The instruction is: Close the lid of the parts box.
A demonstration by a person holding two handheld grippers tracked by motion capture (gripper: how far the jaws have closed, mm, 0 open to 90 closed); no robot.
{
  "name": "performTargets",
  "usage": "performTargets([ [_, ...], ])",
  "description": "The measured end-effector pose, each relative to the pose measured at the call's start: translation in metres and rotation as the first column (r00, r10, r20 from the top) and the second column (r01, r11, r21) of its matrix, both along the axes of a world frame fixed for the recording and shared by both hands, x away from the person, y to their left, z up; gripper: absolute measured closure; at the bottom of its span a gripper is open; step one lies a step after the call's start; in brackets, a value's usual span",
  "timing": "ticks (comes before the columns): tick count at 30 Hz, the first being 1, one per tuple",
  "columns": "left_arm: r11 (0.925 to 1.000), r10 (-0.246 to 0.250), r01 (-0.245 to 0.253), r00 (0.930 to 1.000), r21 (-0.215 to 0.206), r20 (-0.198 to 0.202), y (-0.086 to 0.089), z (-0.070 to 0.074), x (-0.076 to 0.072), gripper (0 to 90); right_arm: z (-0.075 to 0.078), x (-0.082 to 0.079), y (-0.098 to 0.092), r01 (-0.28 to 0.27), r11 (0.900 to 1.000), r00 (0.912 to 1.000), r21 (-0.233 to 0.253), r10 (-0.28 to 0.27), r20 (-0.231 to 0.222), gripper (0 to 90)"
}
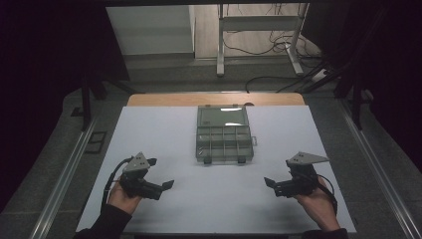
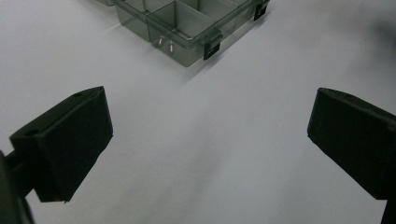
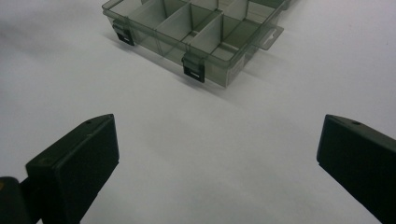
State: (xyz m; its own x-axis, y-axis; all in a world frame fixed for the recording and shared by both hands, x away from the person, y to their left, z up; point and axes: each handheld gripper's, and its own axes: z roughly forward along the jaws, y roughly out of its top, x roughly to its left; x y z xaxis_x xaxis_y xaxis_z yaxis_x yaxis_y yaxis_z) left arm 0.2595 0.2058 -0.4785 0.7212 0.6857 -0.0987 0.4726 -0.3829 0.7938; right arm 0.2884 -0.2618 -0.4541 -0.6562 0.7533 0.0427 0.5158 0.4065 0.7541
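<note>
Open compartment box [image 1: 225, 135] at centre of white bench [image 1: 164, 129], lid flung back toward twelve o'clock. Left tongs [image 1: 160, 174] at eight o'clock, right tongs [image 1: 272, 186] at four o'clock, both spread wide, empty, well apart from box.

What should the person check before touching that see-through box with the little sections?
1. Smoky clear plastic compartment box lying flat on the white table: ok.
2. Its lid folded open, compartments reachable: ok.
3. Left gripper open, holding nothing: ok.
4. Right gripper open, holding nothing: ok.
5. Two black latches on the near wall free: ok.
6. Small metal pieces in the corner compartment, what they are: cannot tell.
</note>
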Motion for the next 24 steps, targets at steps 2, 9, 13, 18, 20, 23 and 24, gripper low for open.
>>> performTargets([
  [2, 1.0000, -0.005, 0.005, 1.0000, 0.001, -0.004, -0.002, 0.001, 0.003, 0.3, 0.001, 0.005, 0.004, -0.006, 1.000, 1.0000, 0.002, 0.006, -0.001, 0.0],
  [9, 0.9998, -0.017, 0.017, 0.9996, 0.010, -0.024, -0.008, 0.004, 0.017, 0.0, 0.004, 0.021, 0.013, -0.010, 0.999, 0.9998, 0.037, 0.010, -0.018, 0.0],
  [13, 0.9998, -0.016, 0.016, 0.9996, 0.006, -0.023, -0.012, 0.006, 0.028, 0.0, 0.006, 0.029, 0.015, -0.006, 0.999, 0.9998, 0.050, 0.007, -0.018, 0.0],
  [18, 0.9994, -0.026, 0.026, 0.9995, 0.024, -0.019, -0.020, 0.008, 0.041, 0.0, 0.007, 0.039, 0.020, -0.012, 0.999, 0.9997, 0.051, 0.013, -0.018, 0.0],
  [20, 0.9988, -0.034, 0.035, 0.9992, 0.033, -0.021, -0.024, 0.007, 0.046, 0.0, 0.006, 0.043, 0.021, -0.011, 0.999, 0.9996, 0.049, 0.012, -0.025, 0.0],
  [23, 0.9979, -0.042, 0.043, 0.9989, 0.049, -0.022, -0.029, 0.006, 0.053, 0.0, 0.004, 0.049, 0.022, -0.011, 0.999, 0.9994, 0.046, 0.013, -0.033, 0.0],
  [24, 0.9978, -0.043, 0.044, 0.9988, 0.050, -0.023, -0.031, 0.006, 0.055, 0.0, 0.004, 0.051, 0.022, -0.011, 0.999, 0.9993, 0.045, 0.012, -0.034, 0.0],
])
